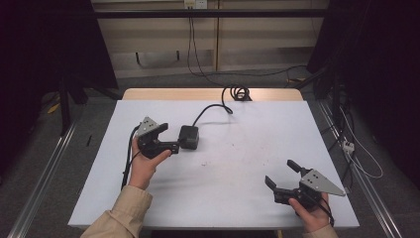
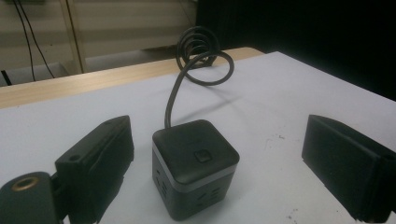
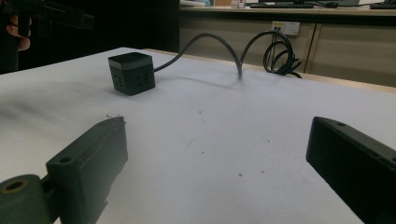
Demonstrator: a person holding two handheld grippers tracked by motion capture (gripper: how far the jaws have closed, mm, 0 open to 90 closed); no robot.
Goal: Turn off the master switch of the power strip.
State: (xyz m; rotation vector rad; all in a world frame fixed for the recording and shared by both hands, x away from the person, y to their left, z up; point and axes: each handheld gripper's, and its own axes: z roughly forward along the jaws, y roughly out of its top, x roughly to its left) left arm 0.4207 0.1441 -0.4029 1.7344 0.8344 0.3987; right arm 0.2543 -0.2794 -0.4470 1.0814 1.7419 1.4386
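A black cube power strip [image 1: 188,137] with a grey band stands on the white table [image 1: 223,173], left of centre. Its cable [image 1: 213,106] runs back to a coil [image 1: 237,91] at the far edge. My left gripper [image 1: 171,137] is open just left of the cube, its jaws pointing at it. In the left gripper view the cube [image 2: 194,165] sits close ahead between the two spread jaws of the gripper [image 2: 218,123], touching neither. My right gripper [image 1: 282,173] is open near the front right, empty. From the right gripper [image 3: 218,123] the cube [image 3: 132,72] lies far off to the left.
The table's far edge shows a strip of bare wood [image 1: 163,93]. Loose cables [image 1: 356,148] lie on the floor to the right, and metal rails run along both sides. A wall socket [image 3: 285,27] is behind the coil. The left hand and its gripper [image 3: 46,16] appear far off.
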